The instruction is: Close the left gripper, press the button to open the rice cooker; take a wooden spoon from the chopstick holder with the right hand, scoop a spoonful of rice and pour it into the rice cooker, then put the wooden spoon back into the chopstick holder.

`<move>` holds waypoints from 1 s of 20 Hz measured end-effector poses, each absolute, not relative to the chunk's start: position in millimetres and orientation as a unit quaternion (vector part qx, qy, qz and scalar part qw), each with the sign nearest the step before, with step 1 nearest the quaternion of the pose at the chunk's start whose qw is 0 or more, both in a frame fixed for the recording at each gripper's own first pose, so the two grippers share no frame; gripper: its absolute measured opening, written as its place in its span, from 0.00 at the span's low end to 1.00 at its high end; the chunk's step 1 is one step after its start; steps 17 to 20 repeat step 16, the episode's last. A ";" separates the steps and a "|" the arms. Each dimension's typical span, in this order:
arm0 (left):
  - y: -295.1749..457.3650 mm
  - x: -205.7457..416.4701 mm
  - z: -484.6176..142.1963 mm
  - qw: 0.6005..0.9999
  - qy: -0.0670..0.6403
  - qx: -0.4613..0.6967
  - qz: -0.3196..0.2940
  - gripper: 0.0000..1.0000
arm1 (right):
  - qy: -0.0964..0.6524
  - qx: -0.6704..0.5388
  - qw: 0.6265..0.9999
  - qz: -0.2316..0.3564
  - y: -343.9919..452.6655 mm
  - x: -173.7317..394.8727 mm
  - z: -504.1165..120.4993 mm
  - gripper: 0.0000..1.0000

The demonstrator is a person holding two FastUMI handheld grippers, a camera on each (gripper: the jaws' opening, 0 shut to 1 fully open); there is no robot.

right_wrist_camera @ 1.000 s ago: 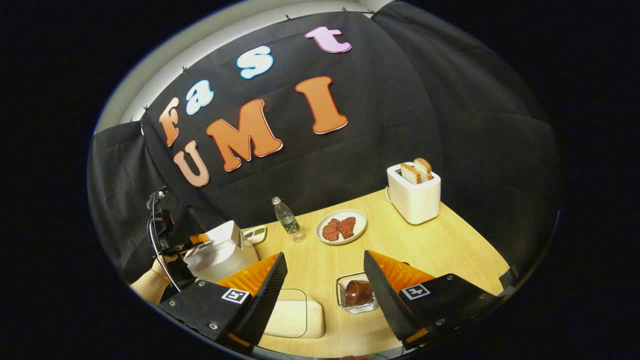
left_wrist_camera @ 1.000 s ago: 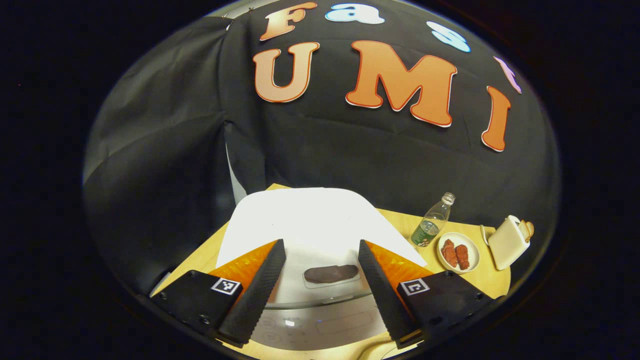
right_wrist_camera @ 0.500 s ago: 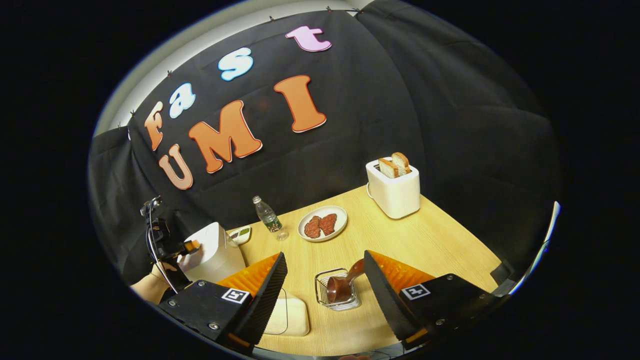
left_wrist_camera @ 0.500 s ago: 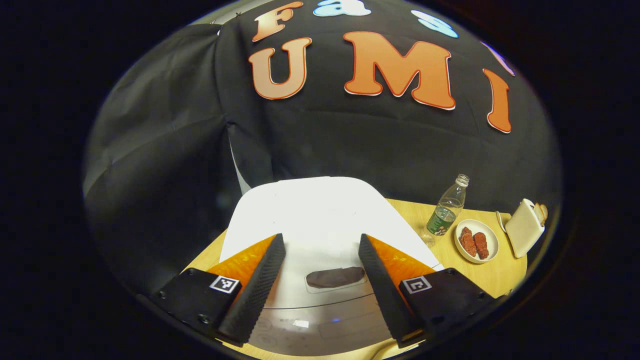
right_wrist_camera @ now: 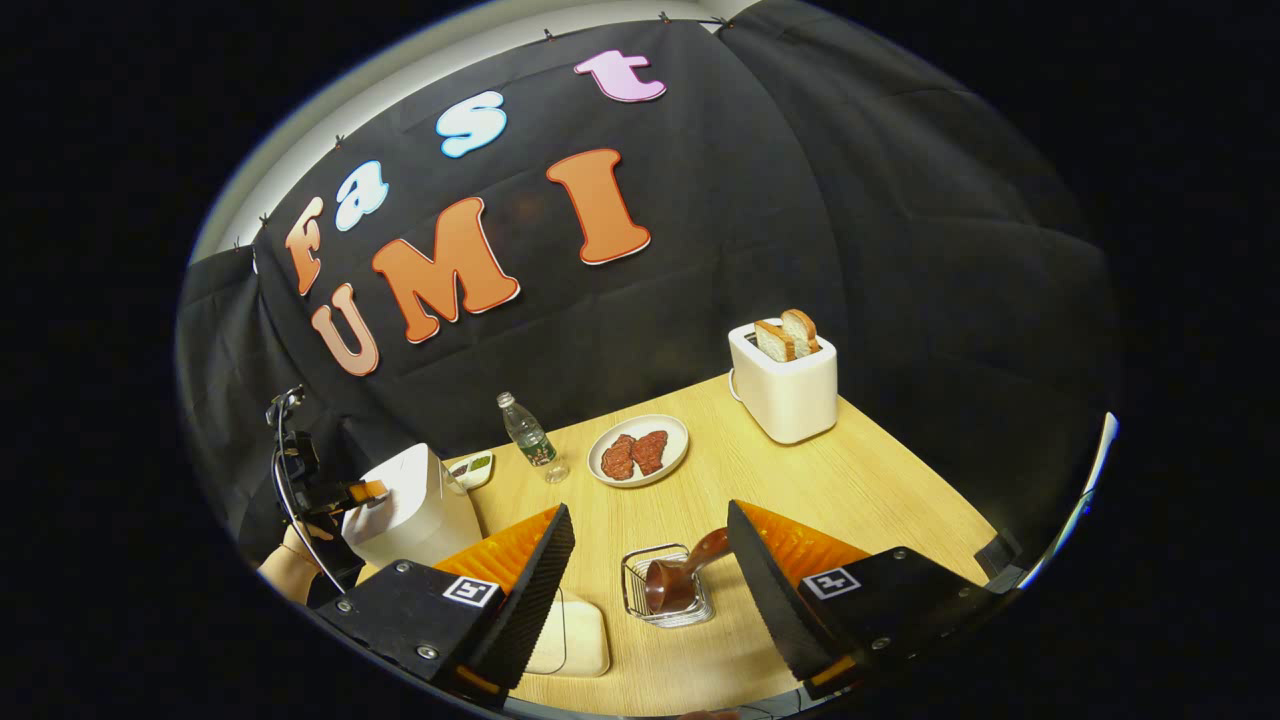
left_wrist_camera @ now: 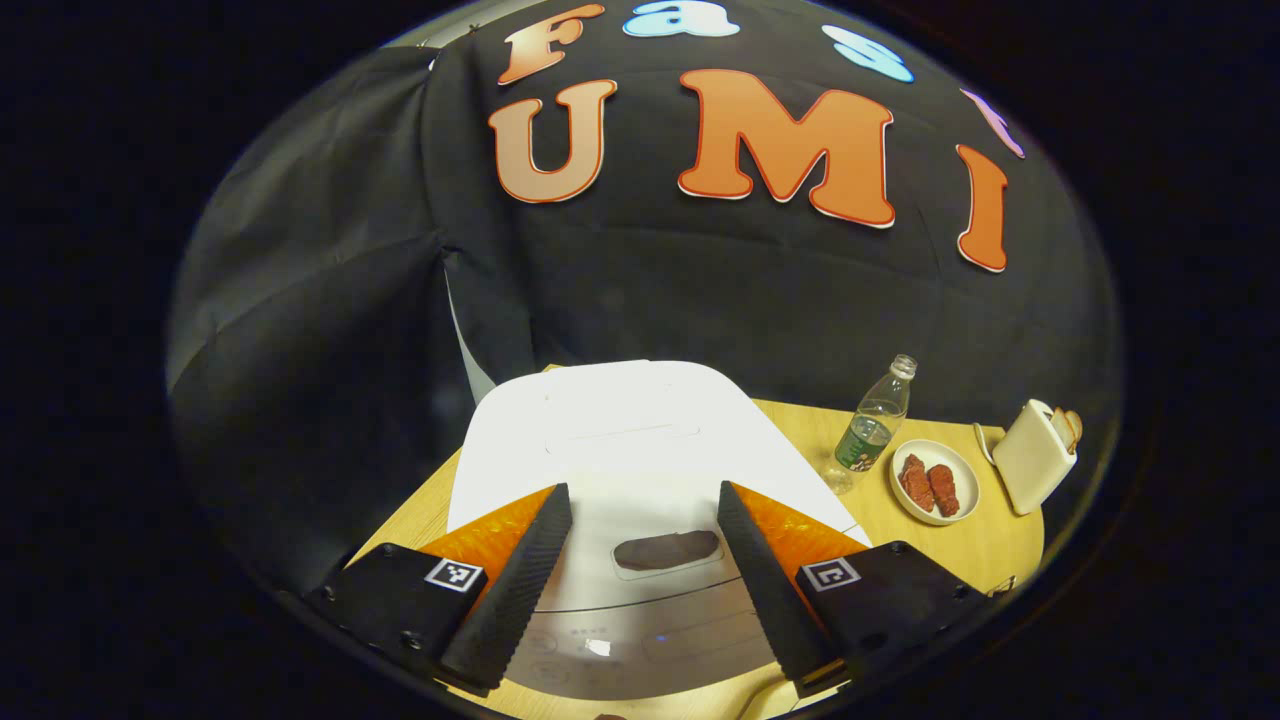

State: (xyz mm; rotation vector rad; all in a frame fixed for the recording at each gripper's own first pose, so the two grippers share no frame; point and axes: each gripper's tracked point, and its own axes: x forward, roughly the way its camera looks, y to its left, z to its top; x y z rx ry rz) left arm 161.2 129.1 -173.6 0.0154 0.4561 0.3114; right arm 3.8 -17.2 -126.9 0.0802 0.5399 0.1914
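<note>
Left tongs [left_wrist_camera: 635,570] spread wide, empty, above the shut rice cooker [left_wrist_camera: 620,440], its button [left_wrist_camera: 667,549] between the fingers. Right tongs [right_wrist_camera: 645,590] wide apart, empty, over the tabletop [right_wrist_camera: 850,480]; wooden spoon [right_wrist_camera: 675,577] leaning in the chopstick holder [right_wrist_camera: 668,600] just ahead.

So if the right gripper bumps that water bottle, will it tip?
Probably. The bottle is tall, narrow and upright on the table, and it looks mostly empty, so likely light. It would then likely roll, perhaps toward the plate beside it.

One bottle [right_wrist_camera: 527,436], two toast slices [right_wrist_camera: 786,336], perhaps.
</note>
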 end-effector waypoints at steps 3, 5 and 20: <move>133.3 151.1 -126.1 0.970 0.195 -0.001 0.148 0.99 | 0.253 0.030 0.961 0.106 -4.1 9.4 -113.9 0.95; 137.9 139.1 -85.4 0.974 0.169 0.003 0.148 0.99 | 0.239 0.023 0.964 0.115 6.0 15.1 -101.4 0.95; 150.2 29.8 72.8 0.984 0.045 0.057 0.160 0.98 | 0.110 -0.057 0.985 0.121 52.7 41.1 9.6 0.94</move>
